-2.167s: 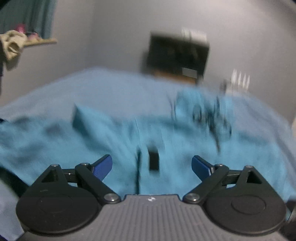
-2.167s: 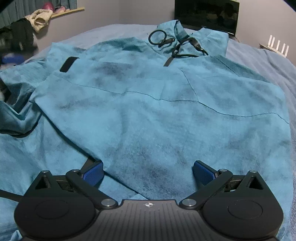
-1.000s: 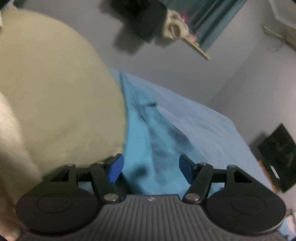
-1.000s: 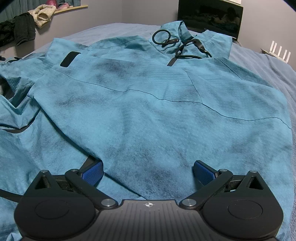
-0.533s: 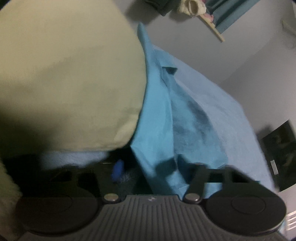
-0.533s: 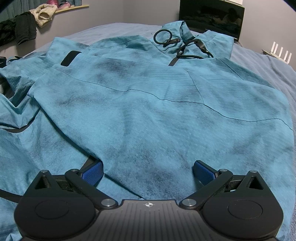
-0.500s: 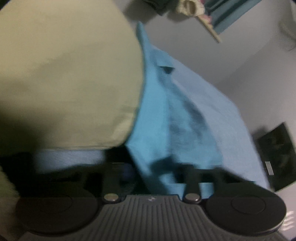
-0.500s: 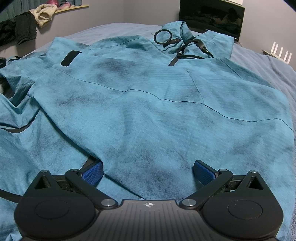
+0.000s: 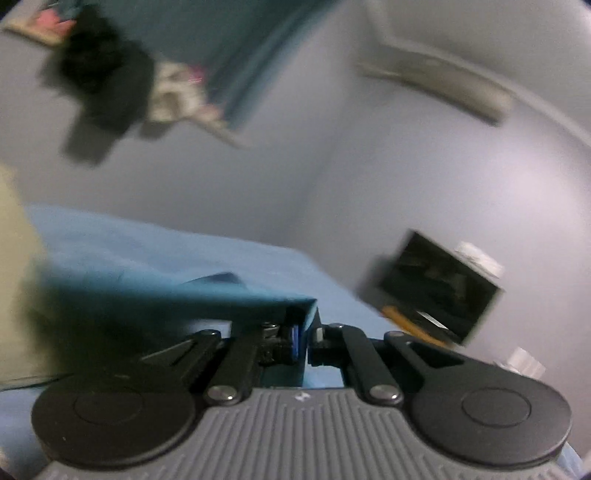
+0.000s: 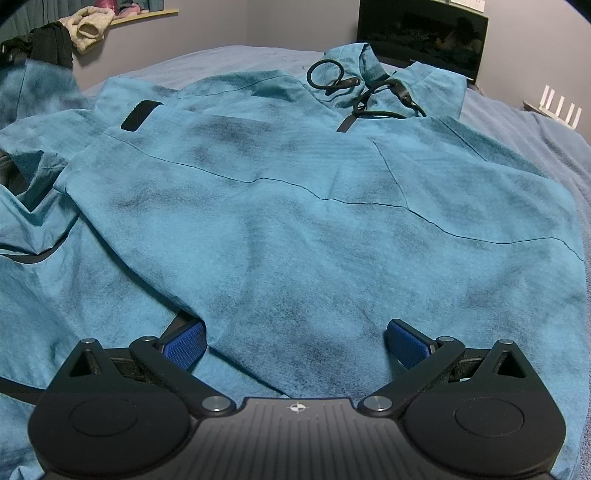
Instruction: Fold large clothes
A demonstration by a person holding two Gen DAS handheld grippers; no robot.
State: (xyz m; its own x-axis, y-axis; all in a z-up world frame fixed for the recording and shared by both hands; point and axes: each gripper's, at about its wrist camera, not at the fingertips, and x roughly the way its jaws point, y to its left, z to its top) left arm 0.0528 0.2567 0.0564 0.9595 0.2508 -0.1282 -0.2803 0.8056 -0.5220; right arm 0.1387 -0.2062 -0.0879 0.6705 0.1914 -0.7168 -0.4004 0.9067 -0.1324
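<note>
My left gripper (image 9: 303, 338) is pinched closed on a fold of the teal jacket (image 9: 192, 295); the cloth runs from between the blue pads off to the left, lifted off the bed, and the view is blurred. A pale cream shape (image 9: 14, 280), too close and blurred to identify, fills the left edge beside the cloth. Beyond it lie the blue bedsheet (image 9: 155, 243) and a grey wall, with a dark screen (image 9: 436, 291) low on the right.

My right gripper (image 10: 295, 345) is spread wide, holding nothing, its blue pads low over the jacket (image 10: 295, 229) near its closest edge. The jacket lies spread across the bed, front up, its hood (image 10: 369, 62) at the far end with black drawcords (image 10: 332, 79) looped on top. A black tab (image 10: 140, 114) sits on the far left part. The left side of the garment is rumpled and overlaps itself. The grey-blue bedsheet (image 10: 546, 147) shows to the right, a white router (image 10: 557, 107) at its far right edge, a dark screen (image 10: 421, 33) behind the hood, and a shelf (image 10: 147, 14) with piled clothes (image 10: 86, 27) at far left.
</note>
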